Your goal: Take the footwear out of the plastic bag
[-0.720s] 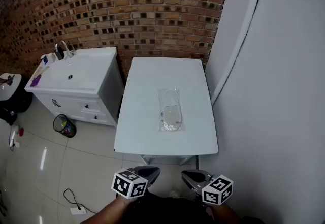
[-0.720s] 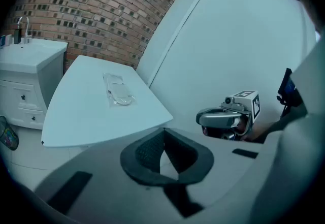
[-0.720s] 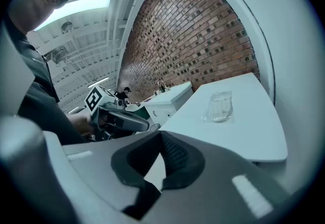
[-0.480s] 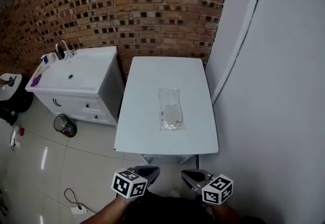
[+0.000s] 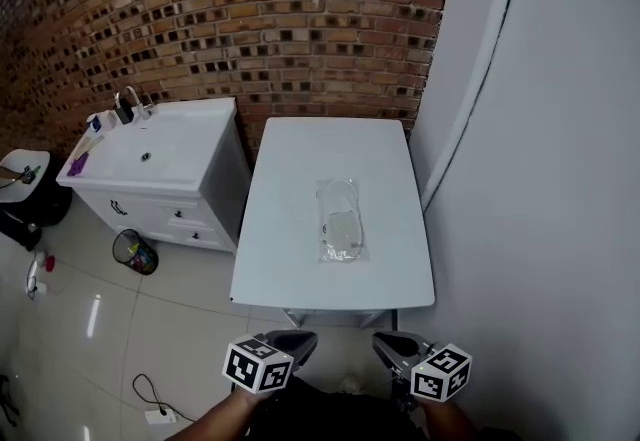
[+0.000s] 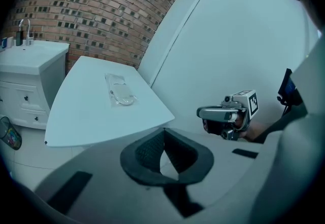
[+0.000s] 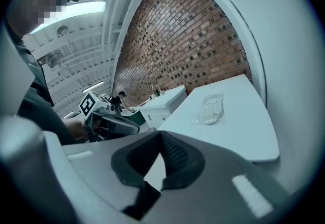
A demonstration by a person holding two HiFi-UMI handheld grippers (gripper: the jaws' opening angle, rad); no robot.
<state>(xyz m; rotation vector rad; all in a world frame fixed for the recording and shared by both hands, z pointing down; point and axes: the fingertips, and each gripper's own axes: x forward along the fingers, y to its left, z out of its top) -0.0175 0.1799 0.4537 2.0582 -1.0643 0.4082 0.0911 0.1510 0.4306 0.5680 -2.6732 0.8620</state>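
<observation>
A clear plastic bag (image 5: 339, 220) with pale footwear inside lies flat near the middle of the white table (image 5: 290, 259); it also shows as the bag (image 6: 119, 90) and the bag (image 7: 211, 108) in the gripper views. Both grippers hang well short of the table's near edge, close to the person's body. My left gripper (image 5: 292, 344) is shut with nothing in it, its jaws meeting at the tips (image 6: 163, 131). My right gripper (image 5: 388, 349) is shut and empty too, seen as the right gripper (image 7: 160, 134) and from the side (image 6: 208, 113).
A white vanity with a sink and tap (image 5: 150, 154) stands left of the table, a small bin (image 5: 133, 252) below it. A brick wall (image 5: 250, 19) runs behind; a white wall (image 5: 540, 179) borders the table's right side. A cable (image 5: 150, 399) lies on the tiled floor.
The head view has shifted slightly, so the table and bag sit a little lower and to the right. Both grippers stay shut near the body, the right one a bit further right.
</observation>
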